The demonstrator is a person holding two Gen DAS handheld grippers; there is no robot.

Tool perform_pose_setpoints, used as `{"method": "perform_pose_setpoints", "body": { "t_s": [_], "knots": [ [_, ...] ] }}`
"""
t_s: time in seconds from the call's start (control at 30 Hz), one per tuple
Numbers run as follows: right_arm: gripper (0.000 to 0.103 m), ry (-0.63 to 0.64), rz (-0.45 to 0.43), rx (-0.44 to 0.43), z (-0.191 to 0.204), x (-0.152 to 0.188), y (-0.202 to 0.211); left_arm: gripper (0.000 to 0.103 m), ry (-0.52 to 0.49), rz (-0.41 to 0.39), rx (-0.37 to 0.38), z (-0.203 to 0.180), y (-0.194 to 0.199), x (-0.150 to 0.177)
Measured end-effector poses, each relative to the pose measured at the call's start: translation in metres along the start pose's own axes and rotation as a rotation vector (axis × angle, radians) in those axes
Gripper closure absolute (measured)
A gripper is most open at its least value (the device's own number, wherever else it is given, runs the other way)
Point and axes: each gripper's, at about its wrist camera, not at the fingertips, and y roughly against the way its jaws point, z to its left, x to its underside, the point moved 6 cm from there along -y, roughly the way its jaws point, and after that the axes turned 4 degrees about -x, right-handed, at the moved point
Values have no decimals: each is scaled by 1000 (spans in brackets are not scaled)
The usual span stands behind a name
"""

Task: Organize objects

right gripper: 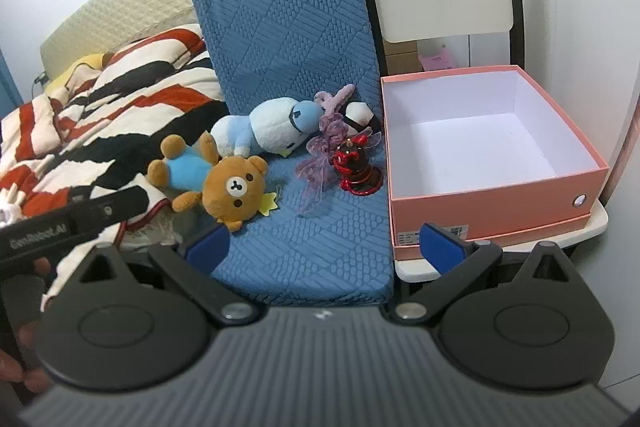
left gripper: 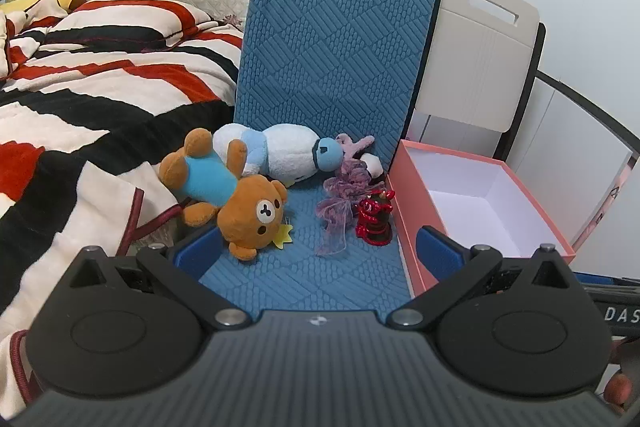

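A brown teddy bear (left gripper: 236,199) in a blue shirt lies on the blue cushion (left gripper: 320,267), head toward me; it also shows in the right wrist view (right gripper: 224,183). Behind it lies a white and blue plush (left gripper: 288,155) (right gripper: 272,131). A purple ribbon toy (left gripper: 344,195) (right gripper: 324,151) and a red and black figurine (left gripper: 375,219) (right gripper: 356,167) stand near the open pink box (left gripper: 404,187) (right gripper: 480,207), which is empty. My left gripper (left gripper: 316,255) is open, low over the cushion in front of the bear. My right gripper (right gripper: 326,247) is open and empty, further back.
A bed with a red, black and white striped quilt (left gripper: 100,99) lies to the left. The blue cushion's upright part (left gripper: 336,39) leans against a beige chair back (left gripper: 476,55). The pink box sits on a white surface (right gripper: 416,267). The left gripper's body (right gripper: 60,227) shows at the right view's left edge.
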Motion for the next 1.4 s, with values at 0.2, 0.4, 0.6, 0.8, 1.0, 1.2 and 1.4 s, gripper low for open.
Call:
{"method": "perform_pose_setpoints", "body": {
  "t_s": [0.2, 0.4, 0.6, 0.8, 1.0, 1.2, 1.4],
  "knots": [
    [0, -42, -12, -29, -3, 2, -6, 0, -2, 5, 6, 3, -5, 6],
    [0, -24, -14, -30, -2, 6, -9, 0, -12, 11, 11, 2, -12, 9],
    [0, -43, -12, 15, -9, 9, -15, 0, -26, 24, 21, 0, -21, 10],
    [0, -51, -12, 38, -14, 9, -21, 0, -19, 46, 55, -2, -33, 14],
    [0, -34, 15, 54, -15, 10, -35, 0, -8, 66, 56, -1, -52, 17],
    [2, -12, 43, 59, -8, 8, -57, 0, 10, 85, 35, 9, -79, 16],
    [3, 36, 20, 60, 1, -2, -84, 0, 42, 113, -3, 26, -115, 14]
  ]
}}
